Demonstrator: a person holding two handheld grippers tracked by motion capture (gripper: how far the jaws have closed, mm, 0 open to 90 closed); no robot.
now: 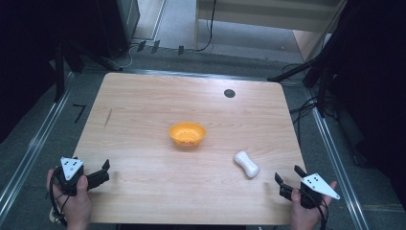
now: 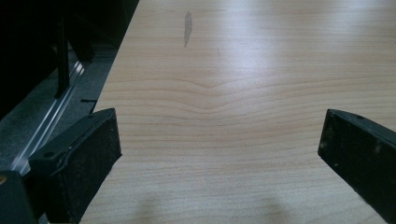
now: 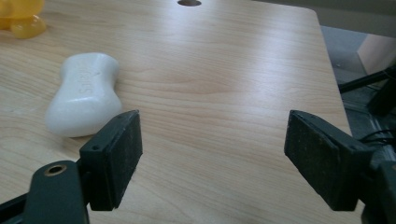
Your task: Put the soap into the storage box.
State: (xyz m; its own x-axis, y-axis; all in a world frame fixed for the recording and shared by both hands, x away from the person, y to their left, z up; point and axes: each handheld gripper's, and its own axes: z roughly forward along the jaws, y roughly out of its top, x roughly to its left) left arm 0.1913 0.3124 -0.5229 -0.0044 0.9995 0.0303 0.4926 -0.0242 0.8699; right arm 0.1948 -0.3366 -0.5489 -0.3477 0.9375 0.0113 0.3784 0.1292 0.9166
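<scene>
I hold one gripper in each hand at the near edge of the wooden table [image 1: 143, 96]. My left gripper [image 1: 102, 173] is at the near left corner, and its jaws are spread wide with nothing between them; in the left gripper view I see only bare wood between the two black jaws, and a small dark mark [image 2: 187, 27] on the table farther ahead. My right gripper [image 1: 287, 179] is at the near right corner, and its jaws are also spread wide and hold nothing. A white bar of soap [image 1: 246, 164] lies flat on the table, near my right gripper but apart from it; in the right gripper view it lies just beyond the left-hand jaw, with some raised letters on its top that I cannot read. An orange bowl [image 1: 187, 133] stands upright close to the middle of the table, well apart from both grippers and a little apart from the soap. Near the far edge of the table there is a small round dark hole [image 1: 229, 93]. Both my hands [image 1: 76, 203] are closed around the gripper handles.
</scene>
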